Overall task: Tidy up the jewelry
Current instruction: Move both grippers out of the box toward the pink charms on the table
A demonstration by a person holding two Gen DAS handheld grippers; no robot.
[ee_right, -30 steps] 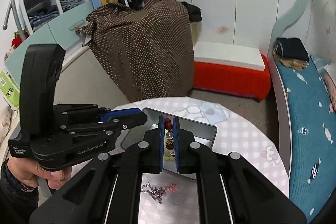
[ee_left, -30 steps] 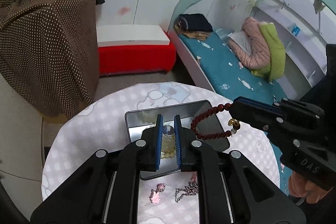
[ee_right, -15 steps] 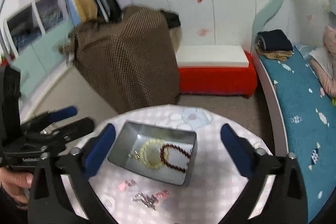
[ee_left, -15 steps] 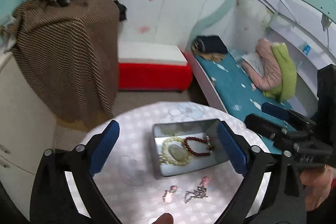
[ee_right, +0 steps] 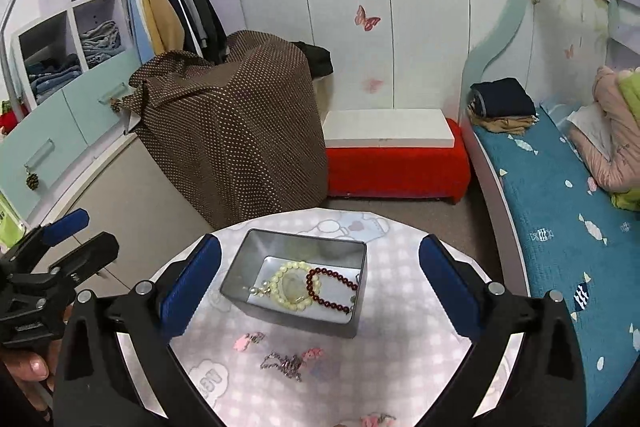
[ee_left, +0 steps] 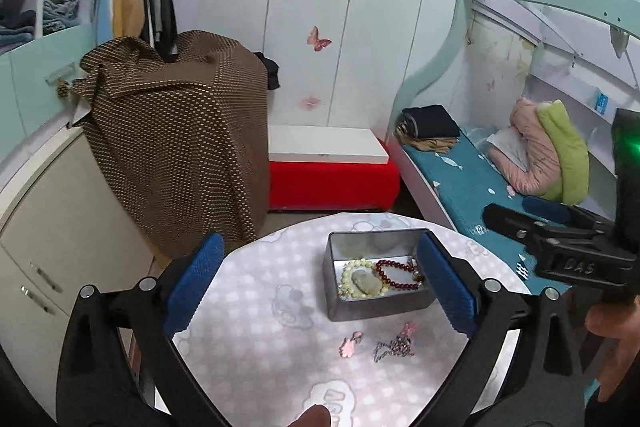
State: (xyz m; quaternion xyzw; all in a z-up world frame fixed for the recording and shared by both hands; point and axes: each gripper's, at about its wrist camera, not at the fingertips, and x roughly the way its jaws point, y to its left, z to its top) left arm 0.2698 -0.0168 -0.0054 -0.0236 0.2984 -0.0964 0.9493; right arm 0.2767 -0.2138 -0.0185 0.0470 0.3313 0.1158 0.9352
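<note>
Now both bracelets (ee_right: 308, 287) lie in tin (ee_right: 352, 323); left hand-held gripper (ee_left: 320, 291) and right hand-held gripper (ee_right: 316, 287) above, spread wide, empty.

Before you: rectangular grey metal tin (ee_right: 280, 319) holding round cream bead bracelet (ee_right: 294, 285) and dark-red bead bracelet (ee_right: 330, 287); pink-checked, possibly cloud-printed tablecloth (ee_right: 400, 355).

Tin (ee_right: 296, 323) open-topped, chain (ee_right: 282, 363) just before it
</note>
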